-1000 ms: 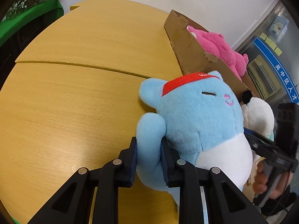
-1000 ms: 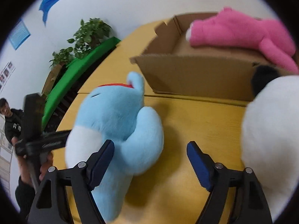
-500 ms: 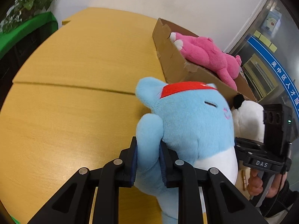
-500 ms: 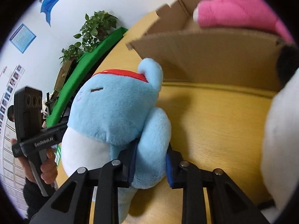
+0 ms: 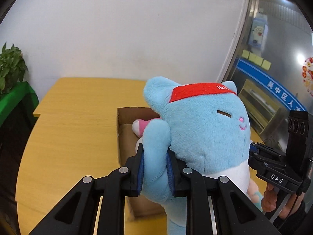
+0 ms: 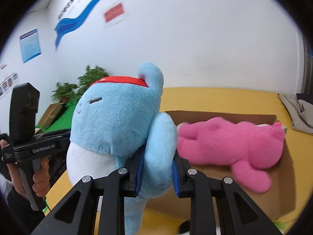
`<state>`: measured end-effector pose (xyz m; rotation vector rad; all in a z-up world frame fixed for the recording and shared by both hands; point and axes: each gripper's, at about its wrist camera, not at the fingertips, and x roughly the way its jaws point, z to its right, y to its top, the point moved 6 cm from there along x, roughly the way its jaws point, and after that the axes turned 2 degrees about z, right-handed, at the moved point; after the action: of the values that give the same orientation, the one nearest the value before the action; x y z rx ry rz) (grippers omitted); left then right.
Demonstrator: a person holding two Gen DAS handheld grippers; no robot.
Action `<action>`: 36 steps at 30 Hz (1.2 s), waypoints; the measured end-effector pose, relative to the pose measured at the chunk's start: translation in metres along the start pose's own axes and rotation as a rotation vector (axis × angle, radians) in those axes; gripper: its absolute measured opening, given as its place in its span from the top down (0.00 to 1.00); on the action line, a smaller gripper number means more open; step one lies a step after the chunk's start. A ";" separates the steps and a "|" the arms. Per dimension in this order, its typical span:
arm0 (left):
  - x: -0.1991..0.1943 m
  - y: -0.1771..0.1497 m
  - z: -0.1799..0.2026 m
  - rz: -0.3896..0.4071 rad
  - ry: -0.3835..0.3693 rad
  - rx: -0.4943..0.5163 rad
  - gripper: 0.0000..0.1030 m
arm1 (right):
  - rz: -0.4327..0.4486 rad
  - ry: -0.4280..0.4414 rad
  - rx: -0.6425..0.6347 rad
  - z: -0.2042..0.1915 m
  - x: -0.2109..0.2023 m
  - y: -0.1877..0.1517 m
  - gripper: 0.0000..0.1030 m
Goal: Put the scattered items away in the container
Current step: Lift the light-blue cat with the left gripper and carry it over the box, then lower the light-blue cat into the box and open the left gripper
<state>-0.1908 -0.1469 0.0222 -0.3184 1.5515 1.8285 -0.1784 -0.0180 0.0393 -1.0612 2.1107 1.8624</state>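
Note:
A blue plush cat (image 5: 203,133) with a red headband and white belly hangs in the air between both grippers. My left gripper (image 5: 155,168) is shut on one of its arms. My right gripper (image 6: 157,173) is shut on the other arm of the blue cat (image 6: 117,121). The cat is lifted off the table, at the near edge of the open cardboard box (image 5: 127,137). A pink plush toy (image 6: 230,143) lies inside the box (image 6: 285,178); only its paw (image 5: 139,126) shows in the left wrist view.
The box stands on a yellow wooden table (image 5: 68,129). A green cabinet with potted plants (image 5: 11,72) is at the left. A white wall is behind. Grey cloth (image 6: 299,113) lies at the table's far right.
Both grippers have lifted the blue cat off the table and carried it up to the box. The right gripper, open a second ago, has shut on the cat's arm.

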 end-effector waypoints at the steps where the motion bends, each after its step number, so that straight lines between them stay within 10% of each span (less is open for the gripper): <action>1: 0.015 0.001 -0.002 -0.025 0.008 0.000 0.80 | -0.025 -0.012 0.017 0.010 0.012 0.004 0.78; 9: 0.140 -0.063 -0.053 -0.325 0.131 -0.056 0.80 | -0.422 -0.009 0.126 0.077 0.141 -0.068 0.78; 17: 0.131 -0.070 -0.073 -0.312 0.182 -0.056 0.76 | -0.568 0.021 0.087 0.068 0.169 -0.094 0.72; 22: 0.094 -0.060 -0.067 -0.248 0.192 -0.075 0.60 | -0.505 -0.034 0.096 0.085 0.137 -0.095 0.44; 24: 0.065 -0.053 -0.058 -0.180 0.198 -0.073 0.33 | -0.416 -0.052 0.084 0.085 0.108 -0.082 0.23; 27: 0.005 -0.044 -0.043 -0.018 0.242 -0.073 0.00 | -0.262 -0.067 0.037 0.079 0.050 -0.061 0.21; 36: -0.058 -0.063 0.057 0.137 0.265 0.010 0.00 | 0.005 -0.239 -0.055 0.072 -0.083 -0.068 0.18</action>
<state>-0.0942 -0.1120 0.0229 -0.4762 1.8000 1.9447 -0.1020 0.0825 0.0109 -0.7980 1.9396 1.9498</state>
